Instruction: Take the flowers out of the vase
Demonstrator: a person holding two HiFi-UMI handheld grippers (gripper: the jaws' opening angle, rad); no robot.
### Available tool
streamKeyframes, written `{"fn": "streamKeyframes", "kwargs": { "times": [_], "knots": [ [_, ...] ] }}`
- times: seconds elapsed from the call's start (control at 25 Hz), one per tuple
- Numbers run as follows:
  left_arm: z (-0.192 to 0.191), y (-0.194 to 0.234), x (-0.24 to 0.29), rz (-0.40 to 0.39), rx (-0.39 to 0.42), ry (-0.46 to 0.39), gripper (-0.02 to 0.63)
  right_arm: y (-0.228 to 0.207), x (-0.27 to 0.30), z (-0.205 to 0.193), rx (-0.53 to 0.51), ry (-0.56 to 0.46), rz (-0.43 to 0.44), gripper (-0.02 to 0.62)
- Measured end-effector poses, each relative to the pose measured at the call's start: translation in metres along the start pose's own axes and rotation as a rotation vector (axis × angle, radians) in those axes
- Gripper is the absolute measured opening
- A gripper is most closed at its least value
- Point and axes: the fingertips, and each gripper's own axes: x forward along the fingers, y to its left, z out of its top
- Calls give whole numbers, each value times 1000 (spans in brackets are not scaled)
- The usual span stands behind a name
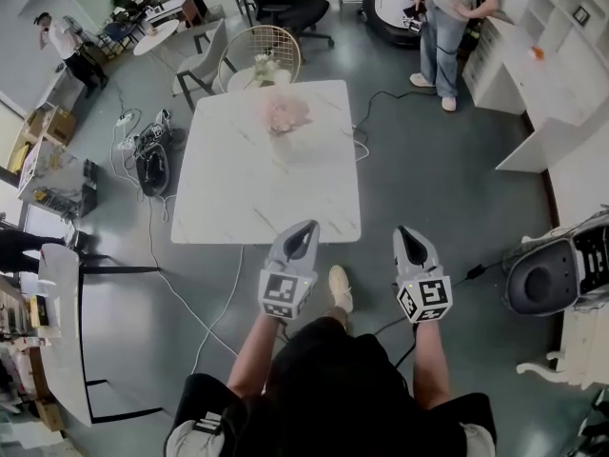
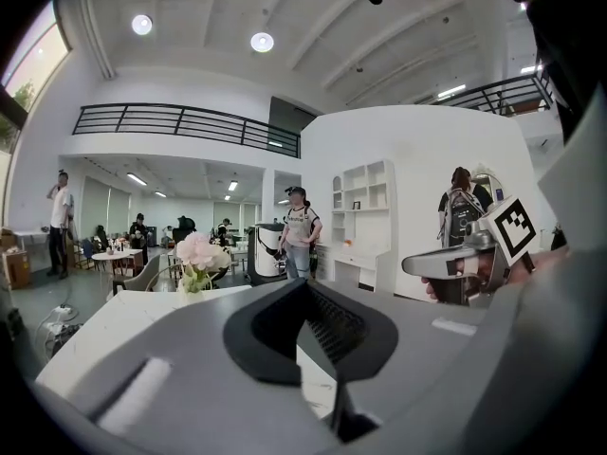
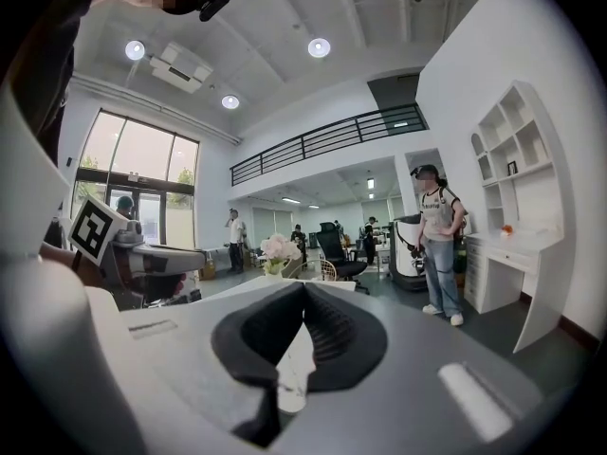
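Note:
A bunch of pale pink flowers (image 1: 283, 112) stands in a small vase on the far half of the white marble table (image 1: 238, 198). The flowers (image 2: 200, 251) show far off in the left gripper view, and the flowers (image 3: 280, 247) do too in the right gripper view. My left gripper (image 1: 306, 227) hovers at the table's near edge, shut and empty. My right gripper (image 1: 403, 232) is level with it, just right of the table over the floor, also shut with nothing in it. Both point toward the table, well short of the vase.
A wire-back chair (image 1: 261, 53) and a grey chair (image 1: 202, 65) stand behind the table. A person (image 1: 447, 17) stands by white shelves (image 1: 533, 74) at the back right. Bags and cables (image 1: 150, 155) lie left of the table. A grey round device (image 1: 552, 274) sits on the right.

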Motion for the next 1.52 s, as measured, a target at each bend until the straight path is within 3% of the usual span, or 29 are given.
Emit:
{"fn": "streamKeyframes", "kwargs": {
  "times": [0.72,1.52],
  "knots": [
    [0,97,113,130,-49,37,8,-38,163,19,-14,65,161,4],
    [-7,148,136,277,-66,65,8,-49,248,21,8,83,295,3]
  ]
}}
